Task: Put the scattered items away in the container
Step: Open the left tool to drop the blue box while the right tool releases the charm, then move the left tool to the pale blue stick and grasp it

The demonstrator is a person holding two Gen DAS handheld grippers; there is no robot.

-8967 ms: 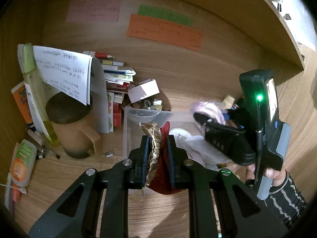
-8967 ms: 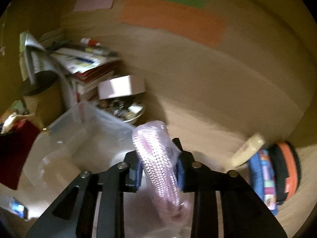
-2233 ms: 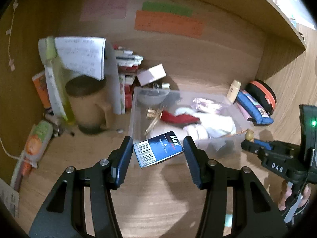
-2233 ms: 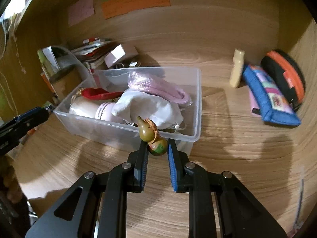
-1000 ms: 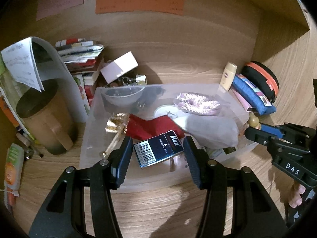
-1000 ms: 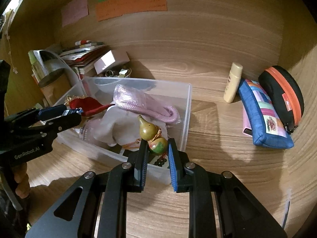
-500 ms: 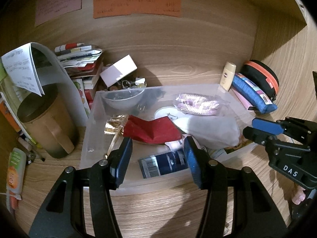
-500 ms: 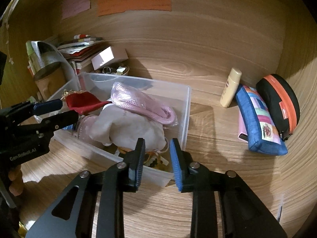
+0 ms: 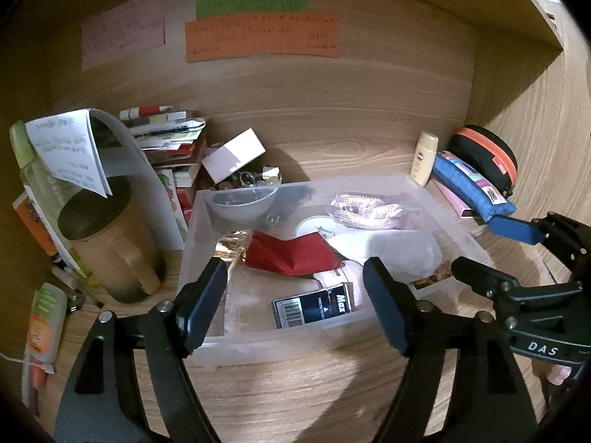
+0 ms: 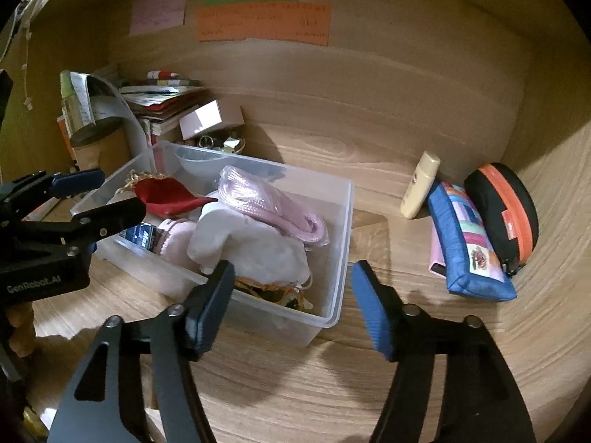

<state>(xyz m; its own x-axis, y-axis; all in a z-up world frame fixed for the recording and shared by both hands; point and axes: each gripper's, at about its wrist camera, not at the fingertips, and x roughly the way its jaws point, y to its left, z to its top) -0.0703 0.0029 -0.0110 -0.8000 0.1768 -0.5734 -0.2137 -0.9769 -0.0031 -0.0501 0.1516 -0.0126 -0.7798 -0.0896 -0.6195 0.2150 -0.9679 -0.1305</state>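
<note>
I am holding both tools over the bin. My left gripper has just been opening; its jaws are standing apart with nothing between them. The staple box is lying flat inside the bin at its near wall, long axis running across, barcode end leftward. My right gripper has also just been spreading, empty, above the bin's near corner.

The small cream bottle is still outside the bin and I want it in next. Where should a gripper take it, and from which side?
Probably the right gripper, now open and empty. The cream bottle leans against the blue pouch, so only its left and front faces look free. Come from the front-left and close across its narrow mid-body.
</note>
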